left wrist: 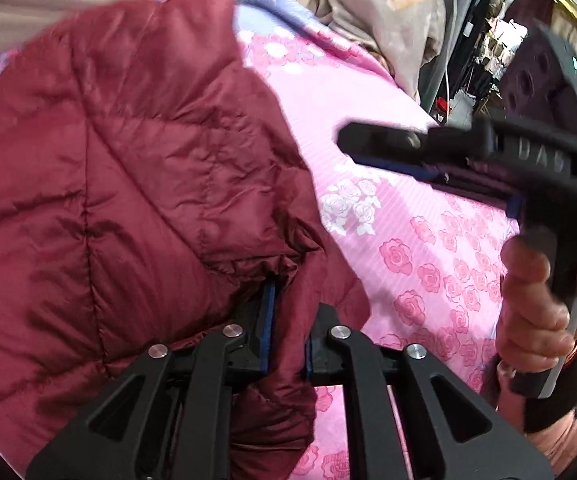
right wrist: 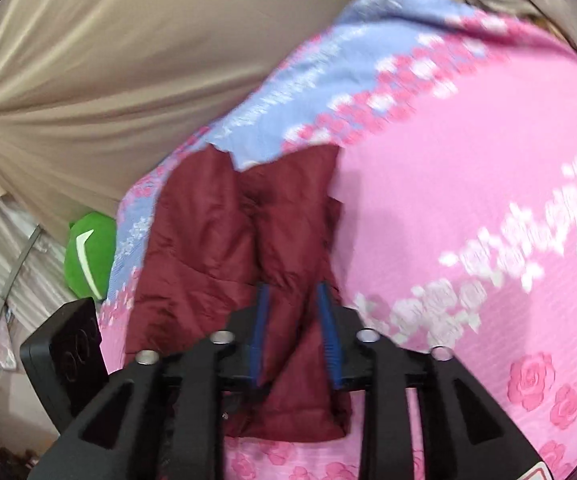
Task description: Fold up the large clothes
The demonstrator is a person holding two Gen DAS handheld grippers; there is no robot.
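Gripping jacket [left wrist: 128, 184] | left gripper [left wrist: 288, 320], right gripper [right wrist: 292, 320] jaws clenched on fabric | long axis unclear

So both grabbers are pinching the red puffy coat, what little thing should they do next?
Probably lift and carry the pinched edge across to make a fold. The left gripper and right gripper each have the maroon jacket clamped between their pads, and it lies bunched on the pink rose bedsheet.
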